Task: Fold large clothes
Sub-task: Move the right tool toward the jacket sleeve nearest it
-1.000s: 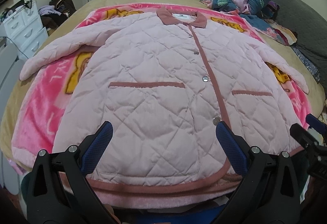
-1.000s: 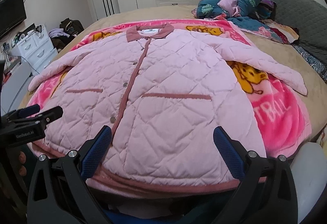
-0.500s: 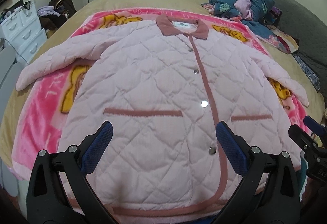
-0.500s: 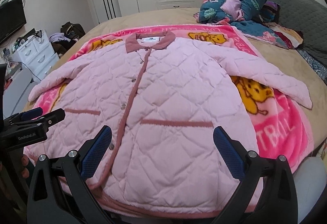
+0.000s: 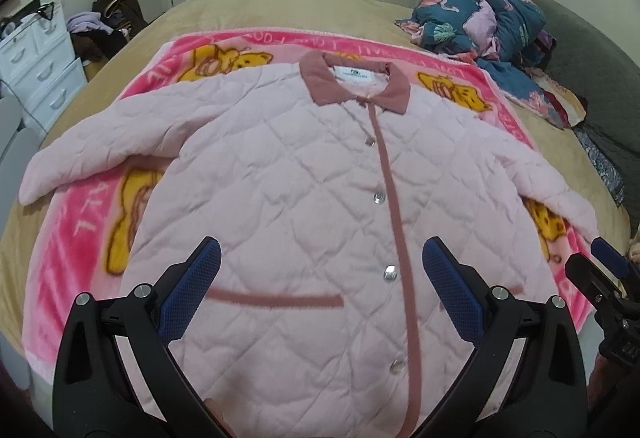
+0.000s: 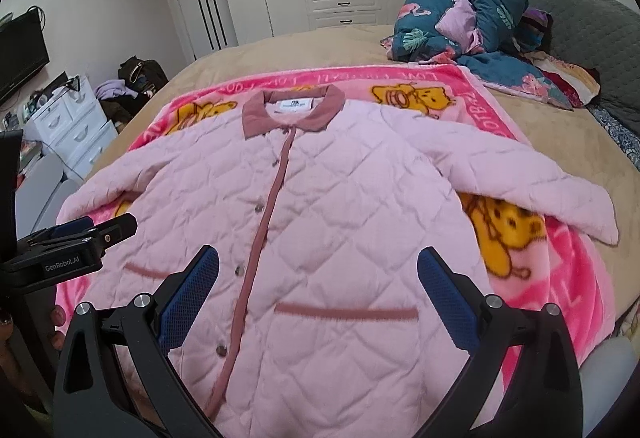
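A pale pink quilted jacket (image 5: 280, 198) is seen spread flat, front up and buttoned, on a bright pink cartoon blanket (image 5: 72, 238) laid over the tan bed (image 5: 280, 6); its body lies directly ahead of and beneath both pairs of jaws, with the collar (image 5: 352, 84) at the far end and the hem nearest, hidden below the frames; the left gripper (image 5: 320, 278) is held with its jaws spread wide and empty above the lower front, the button placket running just inside its right finger; the right gripper (image 6: 318, 278) is likewise held wide apart and gripping nothing, with a pocket trim (image 6: 344, 308) between its fingers; whether either touches the fabric cannot be told; one sleeve (image 5: 100, 150) is stretched out well to the left of the left jaws, and the other sleeve (image 6: 520, 174) well to the right of the right jaws, each lying partly on the blanket; the garment is judged soft, puffy and light for its bulk, springy rather than stiff, so that folds are likely to relax open unless pressed down; the smooth quilted shell may slip, and a pinch on the thick padding would be shallow; a firmer hold is expected at thin edges, namely the cuffs, the trimmed hem corners or the shoulder seams; the sleeves are probably best taken at the cuffs and brought across the chest.
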The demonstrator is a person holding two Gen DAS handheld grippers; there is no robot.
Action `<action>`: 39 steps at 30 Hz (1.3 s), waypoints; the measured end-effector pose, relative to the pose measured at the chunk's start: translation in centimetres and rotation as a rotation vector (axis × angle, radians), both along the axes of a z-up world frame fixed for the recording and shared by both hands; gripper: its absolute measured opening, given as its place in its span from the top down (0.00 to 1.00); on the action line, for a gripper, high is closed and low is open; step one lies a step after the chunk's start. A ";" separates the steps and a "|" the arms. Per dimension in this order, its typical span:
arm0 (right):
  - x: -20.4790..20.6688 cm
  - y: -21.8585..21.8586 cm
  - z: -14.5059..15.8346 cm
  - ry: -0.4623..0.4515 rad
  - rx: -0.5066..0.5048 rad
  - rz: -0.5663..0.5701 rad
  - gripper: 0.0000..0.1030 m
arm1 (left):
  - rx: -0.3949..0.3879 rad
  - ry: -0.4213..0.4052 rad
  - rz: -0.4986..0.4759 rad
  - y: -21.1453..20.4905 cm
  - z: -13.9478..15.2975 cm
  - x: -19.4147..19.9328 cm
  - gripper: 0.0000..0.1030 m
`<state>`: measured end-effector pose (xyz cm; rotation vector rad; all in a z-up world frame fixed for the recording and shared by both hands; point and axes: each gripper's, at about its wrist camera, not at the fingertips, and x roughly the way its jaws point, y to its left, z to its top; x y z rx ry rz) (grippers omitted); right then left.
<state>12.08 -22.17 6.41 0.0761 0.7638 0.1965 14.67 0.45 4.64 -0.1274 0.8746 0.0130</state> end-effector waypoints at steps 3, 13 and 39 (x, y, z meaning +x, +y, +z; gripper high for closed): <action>1.4 -0.4 0.2 0.001 0.002 -0.008 0.04 | -0.009 -0.002 -0.005 -0.3 0.3 1.6 0.08; 5.3 -2.4 0.4 0.007 0.010 -0.052 0.04 | -0.002 0.003 -0.029 -2.1 0.6 6.0 0.08; 11.0 -15.8 -1.5 0.031 0.088 -0.353 0.04 | 0.006 0.056 -0.093 -7.7 -0.9 13.7 0.08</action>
